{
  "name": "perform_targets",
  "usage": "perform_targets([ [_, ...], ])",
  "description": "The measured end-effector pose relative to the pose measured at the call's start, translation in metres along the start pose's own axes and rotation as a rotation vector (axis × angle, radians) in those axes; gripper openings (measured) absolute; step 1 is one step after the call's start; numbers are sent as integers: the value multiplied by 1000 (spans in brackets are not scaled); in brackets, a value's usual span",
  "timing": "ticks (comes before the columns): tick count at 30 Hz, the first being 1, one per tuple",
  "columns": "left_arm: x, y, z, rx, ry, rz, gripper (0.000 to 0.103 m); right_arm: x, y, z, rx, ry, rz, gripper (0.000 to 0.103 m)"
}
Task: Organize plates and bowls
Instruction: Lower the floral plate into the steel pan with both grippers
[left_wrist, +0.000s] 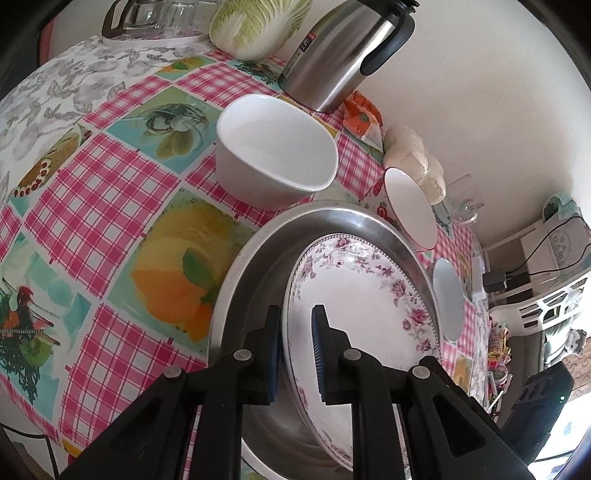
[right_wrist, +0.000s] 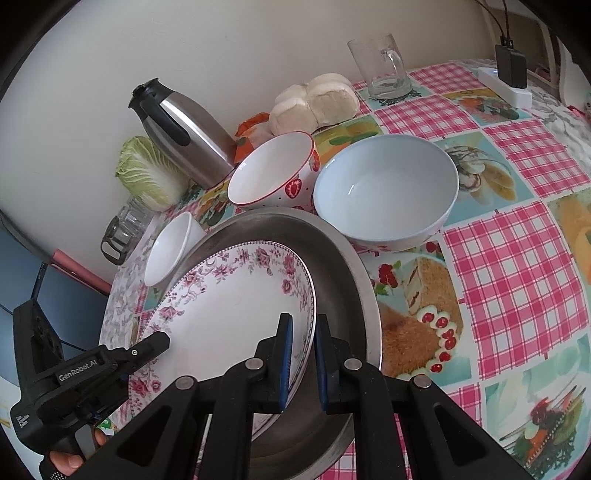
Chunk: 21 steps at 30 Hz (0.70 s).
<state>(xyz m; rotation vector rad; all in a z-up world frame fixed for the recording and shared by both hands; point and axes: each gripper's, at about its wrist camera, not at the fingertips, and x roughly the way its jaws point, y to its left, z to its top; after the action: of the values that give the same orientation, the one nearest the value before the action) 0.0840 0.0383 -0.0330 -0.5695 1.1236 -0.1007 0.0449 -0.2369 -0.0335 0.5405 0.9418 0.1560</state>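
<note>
A floral-rimmed plate (left_wrist: 369, 295) lies tilted inside a round steel pan (left_wrist: 251, 266). My left gripper (left_wrist: 297, 347) has its jaws on either side of the plate's near rim. In the right wrist view my right gripper (right_wrist: 303, 354) clamps the opposite rim of the same plate (right_wrist: 229, 295) in the pan (right_wrist: 354, 280); the left gripper (right_wrist: 147, 347) shows at lower left. A plain white bowl (left_wrist: 273, 151), a strawberry bowl (right_wrist: 273, 173) and a large pale blue bowl (right_wrist: 388, 188) stand around the pan.
A steel thermos jug (left_wrist: 343, 51), a cabbage (left_wrist: 255, 22), glass pitchers on a tray (left_wrist: 147, 18) and bagged buns (right_wrist: 317, 99) line the wall. A glass mug (right_wrist: 380, 66) and power strip (right_wrist: 506, 88) sit at the far right on the checked tablecloth (right_wrist: 517, 258).
</note>
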Motion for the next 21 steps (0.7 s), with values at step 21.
perform_targets([
  [21,18,-5,-2,18,43,58,16,9,5,-2,-75,19,-85,12],
])
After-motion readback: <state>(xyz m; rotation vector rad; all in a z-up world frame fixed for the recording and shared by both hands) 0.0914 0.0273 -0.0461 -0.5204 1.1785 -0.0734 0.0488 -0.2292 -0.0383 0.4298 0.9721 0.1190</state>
